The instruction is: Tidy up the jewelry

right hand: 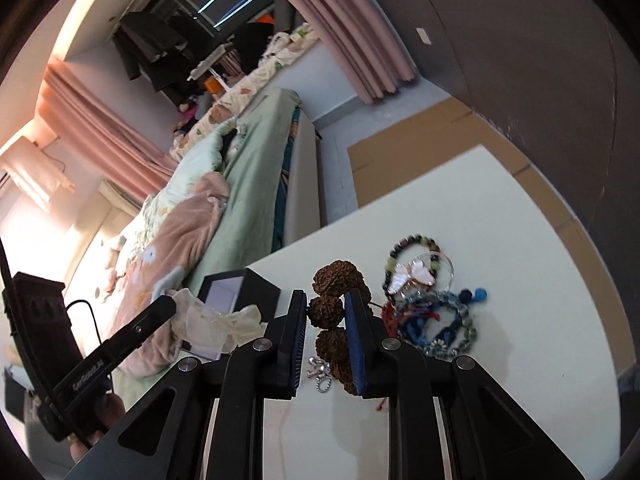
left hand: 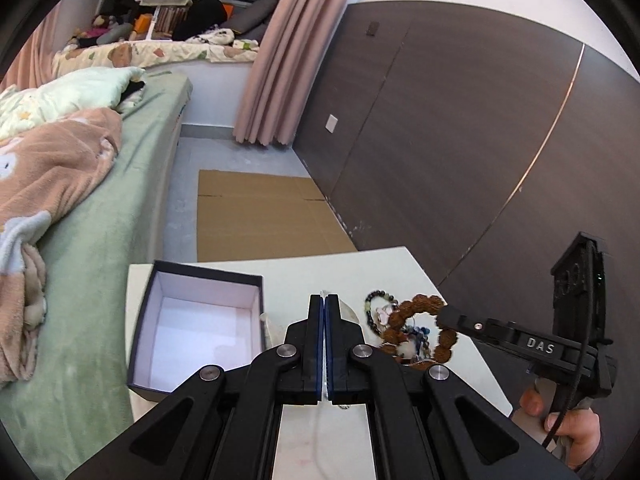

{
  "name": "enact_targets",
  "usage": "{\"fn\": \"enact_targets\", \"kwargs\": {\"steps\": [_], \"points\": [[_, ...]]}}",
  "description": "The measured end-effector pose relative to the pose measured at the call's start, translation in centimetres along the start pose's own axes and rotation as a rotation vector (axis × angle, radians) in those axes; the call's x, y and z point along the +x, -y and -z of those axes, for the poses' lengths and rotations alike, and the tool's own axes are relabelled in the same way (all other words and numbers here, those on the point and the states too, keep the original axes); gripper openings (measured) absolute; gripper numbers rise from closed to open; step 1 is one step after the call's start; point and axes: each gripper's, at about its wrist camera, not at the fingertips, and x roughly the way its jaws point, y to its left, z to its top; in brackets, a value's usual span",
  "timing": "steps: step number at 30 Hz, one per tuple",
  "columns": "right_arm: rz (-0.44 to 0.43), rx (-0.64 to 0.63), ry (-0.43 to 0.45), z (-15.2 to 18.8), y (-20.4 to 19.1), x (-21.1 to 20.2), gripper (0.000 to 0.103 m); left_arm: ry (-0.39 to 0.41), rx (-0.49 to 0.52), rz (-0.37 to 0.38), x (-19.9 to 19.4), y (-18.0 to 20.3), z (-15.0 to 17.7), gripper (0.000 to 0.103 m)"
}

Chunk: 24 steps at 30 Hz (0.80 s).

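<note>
On the white table [right hand: 520, 208], the right gripper [right hand: 325, 312] clamps a brown seed-bead bracelet [right hand: 328, 310]; the left gripper [left hand: 324, 312] pinches a clear pouch [right hand: 208, 316], box [left hand: 200, 320] empty, other bracelets [right hand: 432, 304] unsorted.

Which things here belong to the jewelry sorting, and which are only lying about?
Belong to the job:
- brown seed bracelet, held by the right gripper
- dark bead bracelet
- butterfly bangle
- blue bracelets
- open box
- clear plastic bag, pinched by the left gripper

Just lying about:
- bed
- cardboard sheet
- pink curtain
</note>
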Motion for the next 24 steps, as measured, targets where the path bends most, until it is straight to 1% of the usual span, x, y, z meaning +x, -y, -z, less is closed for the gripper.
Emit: {"fn": "enact_targets", "kwargs": {"steps": [7,14,19,24], "points": [[0.012,-0.112,0.062,-1.3,-3.6,-1.9,0.021,0.045,-0.034,-0.007,-1.4,-1.6,-1.0,0.000],[-0.010,-0.237,0.102,-3.0,-8.1,-2.7,0.021,0.070,-0.085,-0.031,-2.4,-3.6,-1.6,0.000],[-0.032,-0.286,0.105,-4.0,-10.4,-2.2,0.021,0.087,-0.111,-0.049,-3.1,-4.9,-2.1,0.000],[-0.057,-0.307,0.113,-4.8,-11.9,-1.9,0.021,0.073,-0.138,-0.042,-3.0,-5.8,-2.2,0.000]]}}
